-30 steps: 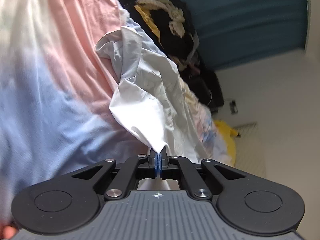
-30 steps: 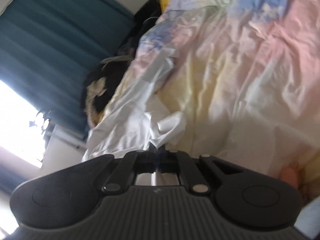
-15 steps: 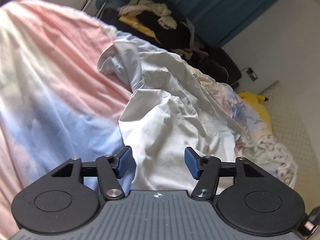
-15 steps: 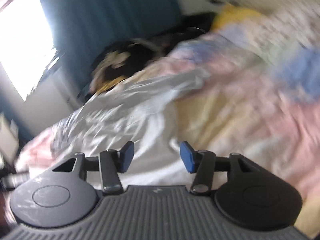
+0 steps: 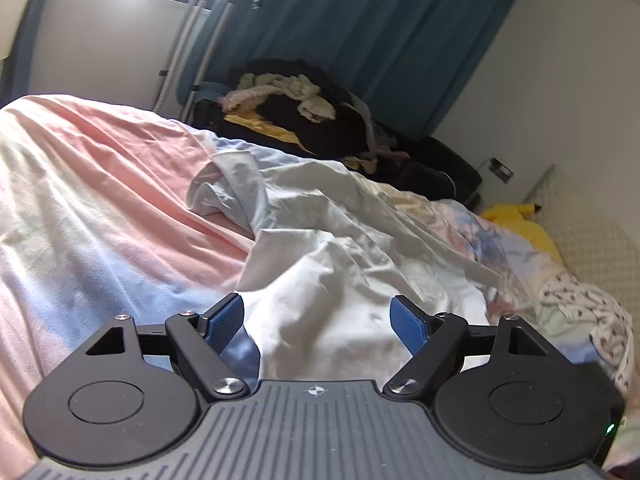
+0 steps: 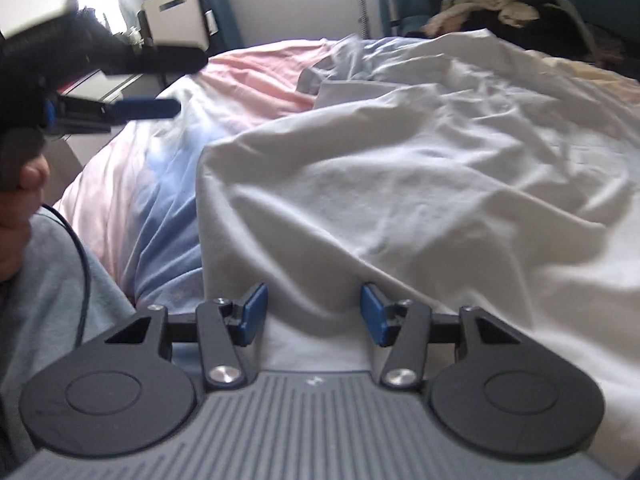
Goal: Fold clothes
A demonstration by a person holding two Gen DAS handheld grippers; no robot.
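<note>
A crumpled white garment [image 5: 344, 264] lies spread on a bed covered in pink, blue and cream [image 5: 100, 200]. My left gripper [image 5: 316, 320] hovers over the garment's near edge. Its jaws are opening wide and the blue pads [image 5: 224, 322] touch nothing. In the right wrist view the garment [image 6: 400, 160] fills the middle and right. My right gripper [image 6: 313, 312] sits just above the garment's near hem, its jaws closing slightly with cloth below but none pinched. The left gripper [image 6: 180, 82] also shows at the upper left of that view, open over the bed cover [image 6: 168, 168].
A dark pile of clothes [image 5: 304, 120] lies beyond the bed in front of a teal curtain [image 5: 360, 20]. A yellow plush [image 5: 516, 220] and patterned cloth [image 5: 580, 304] are at the right. A person's hand [image 6: 20, 200] and grey-blue sleeve [image 6: 52, 280] are at the left.
Both grippers were shut on the lifted white garment; they have let go and stand open, and the garment lies on the bed. Both views rolled level and the right one swung across the bed.
</note>
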